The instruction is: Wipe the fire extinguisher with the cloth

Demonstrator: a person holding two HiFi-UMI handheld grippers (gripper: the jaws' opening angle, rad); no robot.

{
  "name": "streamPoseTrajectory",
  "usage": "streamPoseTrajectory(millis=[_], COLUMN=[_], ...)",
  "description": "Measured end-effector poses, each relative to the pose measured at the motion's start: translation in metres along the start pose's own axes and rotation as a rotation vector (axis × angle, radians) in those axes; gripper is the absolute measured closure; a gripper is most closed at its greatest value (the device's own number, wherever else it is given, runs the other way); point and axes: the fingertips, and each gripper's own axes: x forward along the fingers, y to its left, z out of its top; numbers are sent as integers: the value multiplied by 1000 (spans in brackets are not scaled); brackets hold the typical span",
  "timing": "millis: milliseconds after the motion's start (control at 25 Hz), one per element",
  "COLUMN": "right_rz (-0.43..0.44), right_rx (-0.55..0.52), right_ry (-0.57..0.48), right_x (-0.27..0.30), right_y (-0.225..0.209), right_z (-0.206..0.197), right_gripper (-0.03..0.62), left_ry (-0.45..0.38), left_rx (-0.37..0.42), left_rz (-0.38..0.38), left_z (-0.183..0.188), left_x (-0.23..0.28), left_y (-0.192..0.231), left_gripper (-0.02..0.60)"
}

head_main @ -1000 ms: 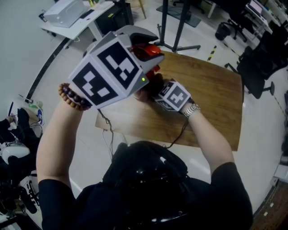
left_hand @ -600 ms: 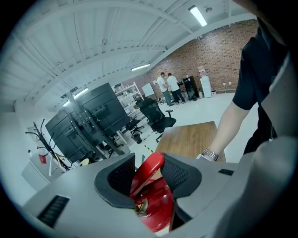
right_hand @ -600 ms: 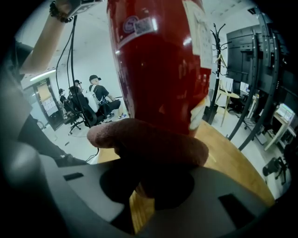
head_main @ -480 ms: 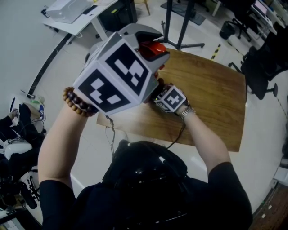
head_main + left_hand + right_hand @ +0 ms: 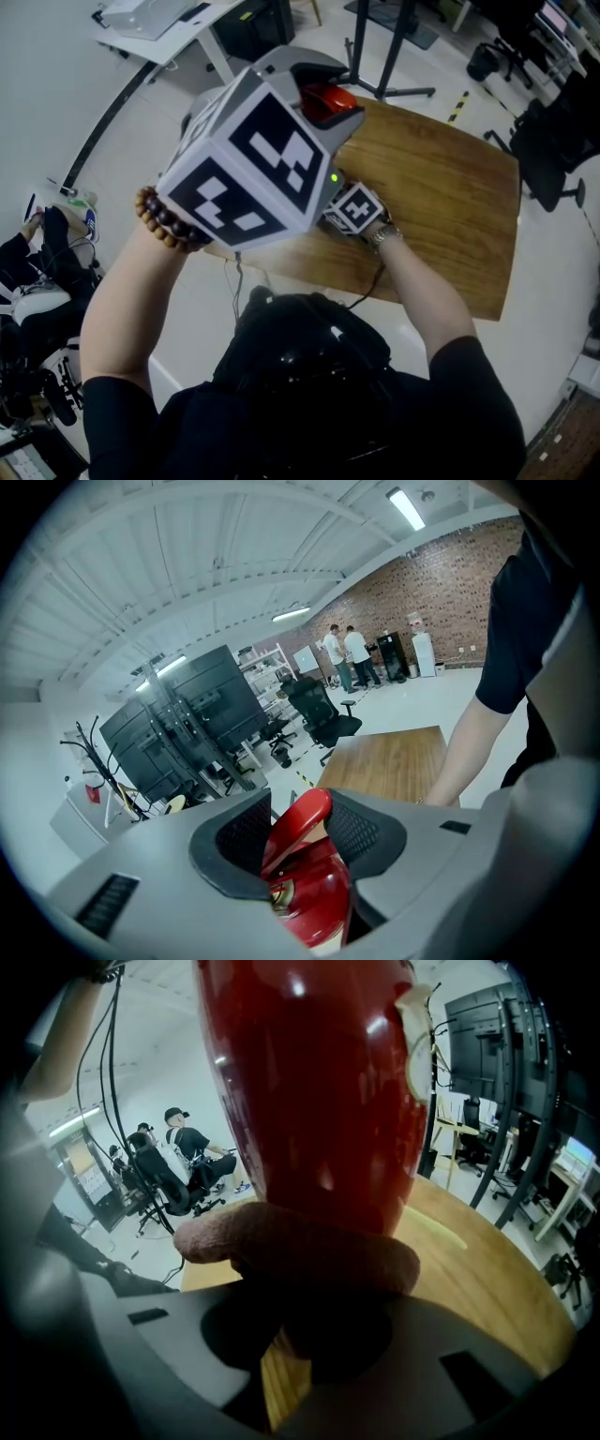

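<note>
Viewed from overhead and along both grippers: a wiping job over a wooden table [image 5: 450, 187]. Clamped between the fingers of the left gripper [image 5: 298, 841] is the red lever handle [image 5: 302, 827] at the top of the fire extinguisher [image 5: 309, 1091], apparently carried up off the table rather than standing on it. Pinched shut in the right gripper [image 5: 300, 1335] is a bunched brownish-pink cloth [image 5: 300, 1246], bulging out just ahead of the fingertips and pressed against the glossy red cylinder directly beyond them. Table wood visible past the cloth, to either side of the right fingers.

Progress, as a judgement: mid-wipe, cloth on the body. No telling how much of the surface is done — no smear, dust line or damp track to separate wiped from unwiped. Probably left: the side of the cylinder turned away from the right fingers, and the head up by the left fingers.

Writing: none readable. Only a pale label edge [image 5: 417, 1044] on the cylinder, up and to the right of the right fingers, turned too far away for any print. No brand visible. Black-and-white square markers [image 5: 248, 164] on the gripper cubes — patterns only, no letters.
</note>
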Motion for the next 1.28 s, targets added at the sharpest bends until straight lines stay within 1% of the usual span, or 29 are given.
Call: streamPoseTrajectory(millis=[240,440,640,800,880,1000,1080,1280], right_rz=[-3,-6,-14,-64,-91,-125,-145,-181], right_rx=[15,20,42,59,67,89,104,136], right_ry=[25,23,18,-12,-29,-43,-44,-100], right_x=[12,16,10,-8,-18,-35,-49,-93], right_y=[-2,-2,0,-5,-6,-5,-2,4], right_z=[-11,-9,-11,-5,-1,0,-3,6], right_gripper=[515,515,514,514,514,515,516,515], left_ry=[4,4,-14,-37,-35,-7,7,1], left_rx=[-10,-23,-60,-84,-63,-6,15,67], left_rz=[13,28,35,34,28,10,-5,-64], left_z=[0,-1,-3,-4,-6,-8,-7,-9], left_x=[0,-1,-4,-10,-9,-3,1,1], left_y=[1,5,7,9,7,2,0,-2], left_gripper=[408,408,408,405,405,405,405,407])
